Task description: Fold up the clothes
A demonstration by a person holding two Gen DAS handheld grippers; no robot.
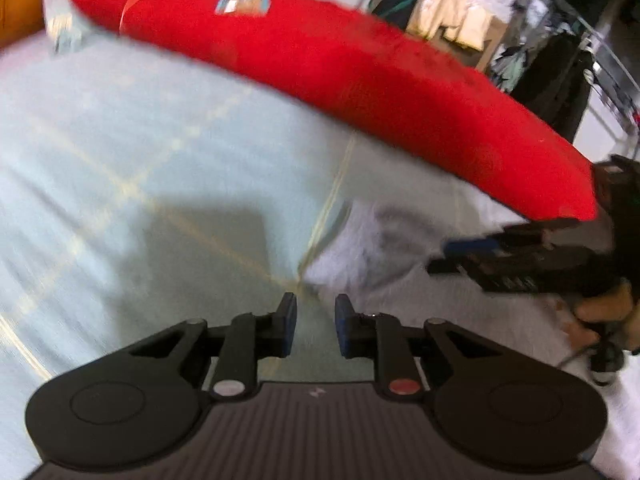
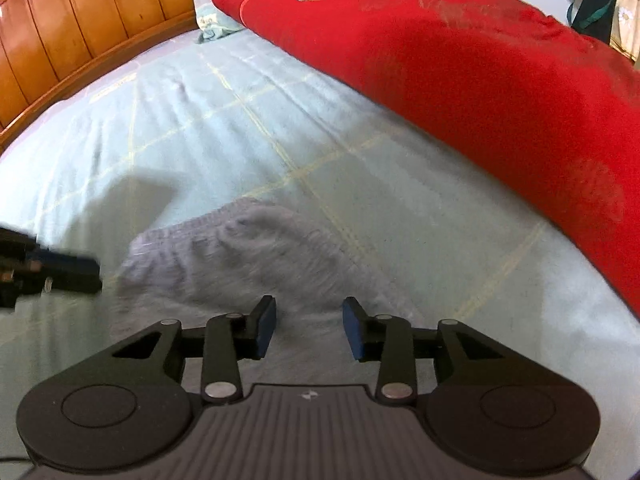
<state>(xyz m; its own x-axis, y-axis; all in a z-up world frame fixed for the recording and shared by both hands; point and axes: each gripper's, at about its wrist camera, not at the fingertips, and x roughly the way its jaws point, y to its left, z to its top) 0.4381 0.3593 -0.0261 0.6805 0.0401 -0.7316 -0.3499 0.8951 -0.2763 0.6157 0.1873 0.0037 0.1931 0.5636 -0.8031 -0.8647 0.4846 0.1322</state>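
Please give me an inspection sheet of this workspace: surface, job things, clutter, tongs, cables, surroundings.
Surface: pale blue bedsheet with thin yellow check lines, lightly wrinkled.
Job's things: crumpled grey fabric garment lying on the sheet, unfolded, not gripped.
Clutter: long red cloth bolster with a small patch across the far side; pale pillow at its end by the headboard.
Tongs: left tongs open, empty; right tongs open, empty, just short of the garment.
Cables: a thin dark cable seems to hang by the hand holding the right tongs; blurred.
Surroundings: wooden slatted headboard; hanging clothes on a rack.
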